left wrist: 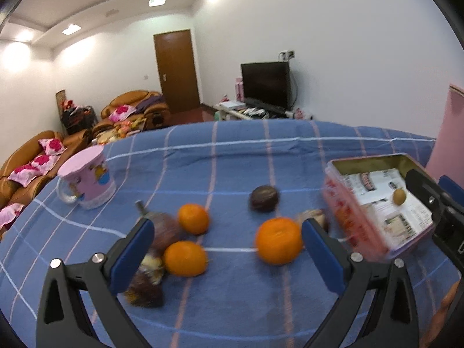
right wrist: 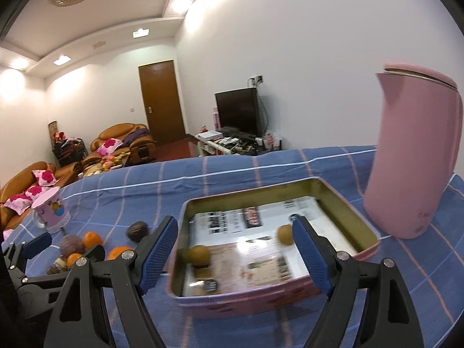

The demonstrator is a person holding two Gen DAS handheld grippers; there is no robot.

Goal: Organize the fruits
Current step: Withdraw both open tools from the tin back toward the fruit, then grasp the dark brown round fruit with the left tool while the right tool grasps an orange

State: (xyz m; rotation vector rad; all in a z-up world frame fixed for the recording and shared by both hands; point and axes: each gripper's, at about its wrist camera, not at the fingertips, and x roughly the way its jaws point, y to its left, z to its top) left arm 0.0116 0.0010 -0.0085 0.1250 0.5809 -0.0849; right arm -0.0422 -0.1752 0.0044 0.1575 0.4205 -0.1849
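Over blue checked tabletop (left wrist: 232, 304), your left gripper (left wrist: 227, 240) hangs, jaws apart, empty, nearest orange (left wrist: 278, 240) just inside right pad. Step in hand looks like pick-up; next calls for centring, then closing. Right gripper (right wrist: 235, 249) spread, empty, above pink tin (right wrist: 362, 226) holding two brown fruits (right wrist: 198, 255) on printed liner.

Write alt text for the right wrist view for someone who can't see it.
The open right gripper hovers over a pink tin lined with printed paper, holding two small brown fruits. A tall pink jug stands right; oranges lie left on the blue checked tablecloth.
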